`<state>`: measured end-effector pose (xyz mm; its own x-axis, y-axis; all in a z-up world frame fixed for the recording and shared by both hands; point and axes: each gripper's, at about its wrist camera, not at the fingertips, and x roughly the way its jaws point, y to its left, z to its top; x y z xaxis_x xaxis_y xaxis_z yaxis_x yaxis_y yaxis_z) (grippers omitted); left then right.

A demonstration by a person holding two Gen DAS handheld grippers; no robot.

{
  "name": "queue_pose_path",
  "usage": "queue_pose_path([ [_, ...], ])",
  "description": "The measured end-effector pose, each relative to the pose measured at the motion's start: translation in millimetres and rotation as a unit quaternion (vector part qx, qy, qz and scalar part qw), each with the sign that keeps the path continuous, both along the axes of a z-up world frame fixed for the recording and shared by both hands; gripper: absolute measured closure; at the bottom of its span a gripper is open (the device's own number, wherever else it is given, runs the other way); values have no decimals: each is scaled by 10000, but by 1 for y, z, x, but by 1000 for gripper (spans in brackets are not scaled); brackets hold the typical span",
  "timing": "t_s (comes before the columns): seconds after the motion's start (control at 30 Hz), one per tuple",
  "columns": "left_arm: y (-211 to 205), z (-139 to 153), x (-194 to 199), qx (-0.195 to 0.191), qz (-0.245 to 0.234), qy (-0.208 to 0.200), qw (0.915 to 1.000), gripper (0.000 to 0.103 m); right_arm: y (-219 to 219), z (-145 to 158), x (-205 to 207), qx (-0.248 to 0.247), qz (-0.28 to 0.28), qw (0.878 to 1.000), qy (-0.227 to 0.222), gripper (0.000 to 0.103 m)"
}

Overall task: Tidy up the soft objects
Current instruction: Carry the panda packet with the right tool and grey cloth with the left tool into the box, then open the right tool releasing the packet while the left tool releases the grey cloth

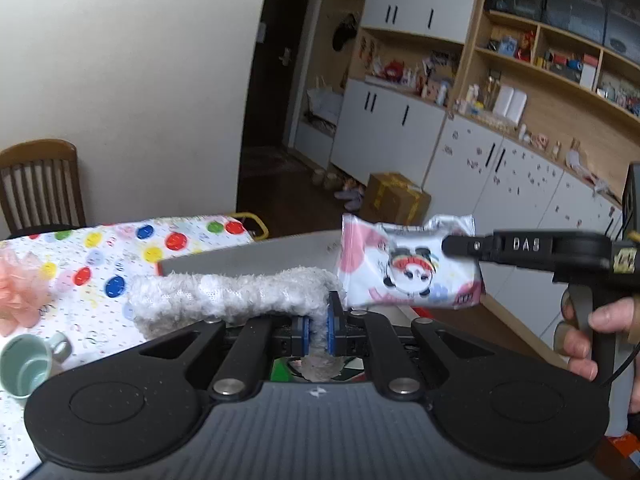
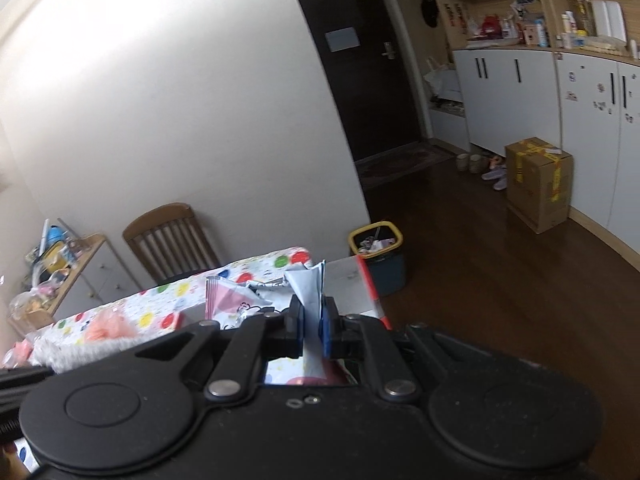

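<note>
Left claw (image 1: 318, 326): blue pads pressed together on one end of a fuzzy white cloth (image 1: 228, 294), one piece, rolled into a long bundle. Long axis runs roughly 3-to-9 o'clock across the left wrist view; the pinched end hangs down between the pads, the free end points toward 9 o'clock, held up above the counter (image 1: 100, 256). Right claw (image 2: 311, 326): fingers clamped on a wipes packet (image 1: 404, 270), one count, white and pink with a panda print. In the left wrist view the packet lies with its long axis near horizontal, crimped end toward 10 o'clock, gripped from the 3 o'clock side, and sits just beside the cloth's pinched end; touching or not, cannot tell. In the right wrist view the packet's crimped edge stands up between the pads. Both items are in the air over the counter edge. Counter carries a dotted tablecloth; on it, one pale green mug (image 1: 28, 364) at 8 o'clock and one pink mesh puff (image 1: 18, 292) at 9 o'clock. One wooden chair (image 2: 170, 236) behind the counter; one yellow-rimmed bin (image 2: 378, 254) on the floor; one cardboard box (image 2: 538, 184) by the cabinets.
</note>
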<state>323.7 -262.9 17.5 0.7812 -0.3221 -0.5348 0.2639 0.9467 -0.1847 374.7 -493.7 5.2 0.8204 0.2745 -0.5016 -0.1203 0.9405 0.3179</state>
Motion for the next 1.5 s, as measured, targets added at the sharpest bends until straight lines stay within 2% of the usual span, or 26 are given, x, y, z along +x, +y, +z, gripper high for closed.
queue_pose_path([
  [0.37, -36, -38, 49, 113, -193, 431, 9988, 95, -3, -22, 41, -207, -263, 9992, 210, 95],
  [0.63, -41, -59, 75, 156, -197, 646, 9976, 95, 11, -47, 68, -339, -95, 9980, 523, 95],
  [0.73, -36, -68, 82, 63, -121, 803, 9967, 95, 15, -55, 74, -403, -21, 9974, 597, 95],
  [0.97, -27, -87, 96, -168, 24, 1177, 9929, 95, 24, -67, 87, -538, 118, 9955, 765, 95],
  [1.33, -29, -107, 103, -88, 1, 1575, 9875, 95, 30, -82, 92, -728, 290, 9924, 949, 94],
  [1.5, -28, -117, 106, -38, -20, 1773, 9841, 95, 29, -84, 92, -757, 306, 9914, 1018, 90],
])
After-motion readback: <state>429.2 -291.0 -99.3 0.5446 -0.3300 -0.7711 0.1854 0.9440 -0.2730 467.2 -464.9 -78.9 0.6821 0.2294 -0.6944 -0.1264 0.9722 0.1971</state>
